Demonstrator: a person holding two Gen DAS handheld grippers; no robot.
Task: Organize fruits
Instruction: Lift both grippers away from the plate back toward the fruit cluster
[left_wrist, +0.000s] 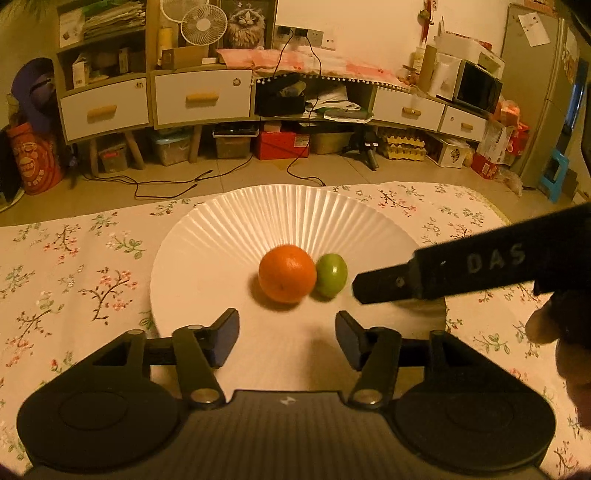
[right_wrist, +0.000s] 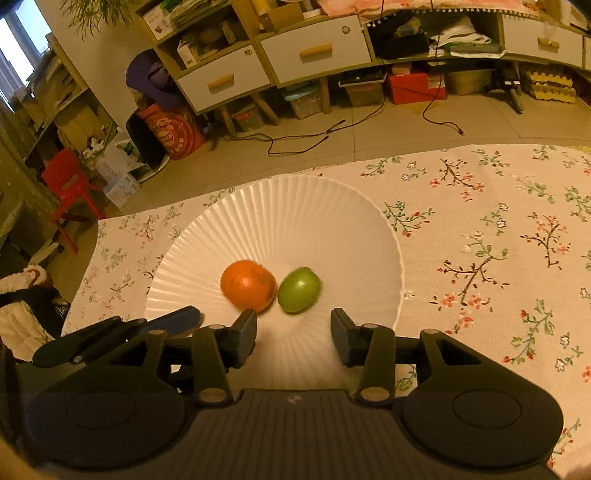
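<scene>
Both grippers' jaws apart, angled down over plate (left_wrist: 192, 258), empty.

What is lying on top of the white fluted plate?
An orange and a smaller green fruit sit side by side near the middle of the plate. The plate's near edge is hidden behind the gripper bodies.

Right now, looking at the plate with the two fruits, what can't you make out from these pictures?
- Green fruit: blurred in the right wrist view; its kind is unclear.
- Orange: its underside is hidden in both views.
- Plate: the near rim is covered by the left gripper in the left wrist view.
- Right gripper: only one finger shows in the left wrist view.
</scene>
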